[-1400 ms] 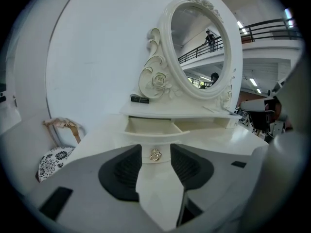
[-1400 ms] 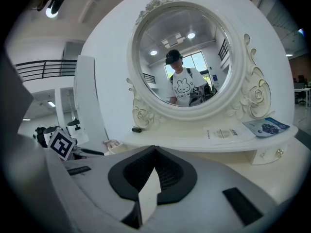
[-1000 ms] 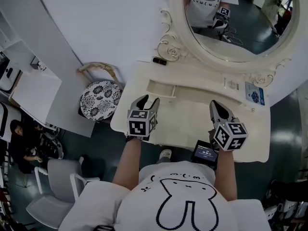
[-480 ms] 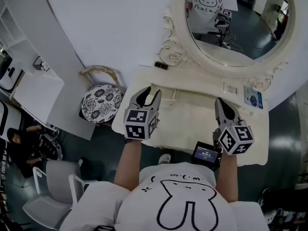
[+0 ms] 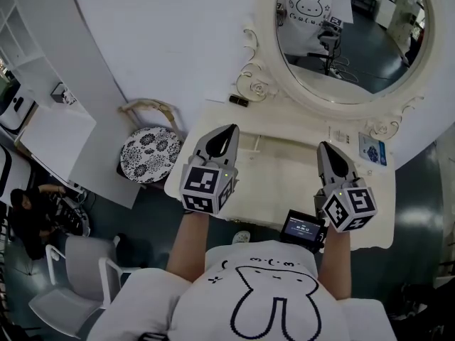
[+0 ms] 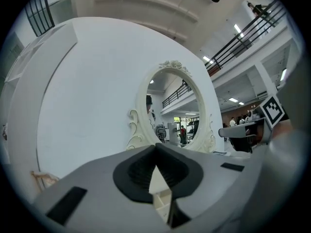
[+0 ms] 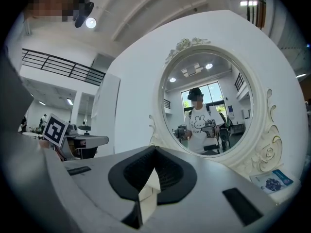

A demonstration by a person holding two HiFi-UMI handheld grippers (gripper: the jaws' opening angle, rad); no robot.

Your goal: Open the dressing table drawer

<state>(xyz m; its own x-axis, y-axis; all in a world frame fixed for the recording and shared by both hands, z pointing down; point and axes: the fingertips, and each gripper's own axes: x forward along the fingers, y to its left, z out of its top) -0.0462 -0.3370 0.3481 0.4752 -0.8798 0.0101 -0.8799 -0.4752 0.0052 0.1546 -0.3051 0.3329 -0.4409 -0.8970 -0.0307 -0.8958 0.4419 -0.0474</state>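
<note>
The cream dressing table (image 5: 281, 183) stands under its oval mirror (image 5: 348, 41). A small drawer box (image 5: 250, 143) shows at the table's back left, mostly hidden behind my left gripper; I cannot tell how far out it stands. My left gripper (image 5: 232, 128) (image 6: 155, 145) hovers over that corner, pointing at the wall beside the mirror. Its jaws have just been closing and now meet, with nothing between them. My right gripper (image 5: 325, 145) (image 7: 155, 148) hangs over the table's right half, facing the mirror, shut and empty.
A round stool (image 5: 147, 153) with a black-and-white flower pattern stands left of the table. A small dark tube (image 5: 238, 101) lies at the mirror's foot and a blue card (image 5: 371, 149) at the back right. A small screen (image 5: 302, 228) sits at the front edge. A white chair (image 5: 71, 290) is lower left.
Both grippers have risen and moved toward the mirror. The left gripper's jaws, wide apart before, have come together on nothing. The right gripper stayed shut.
</note>
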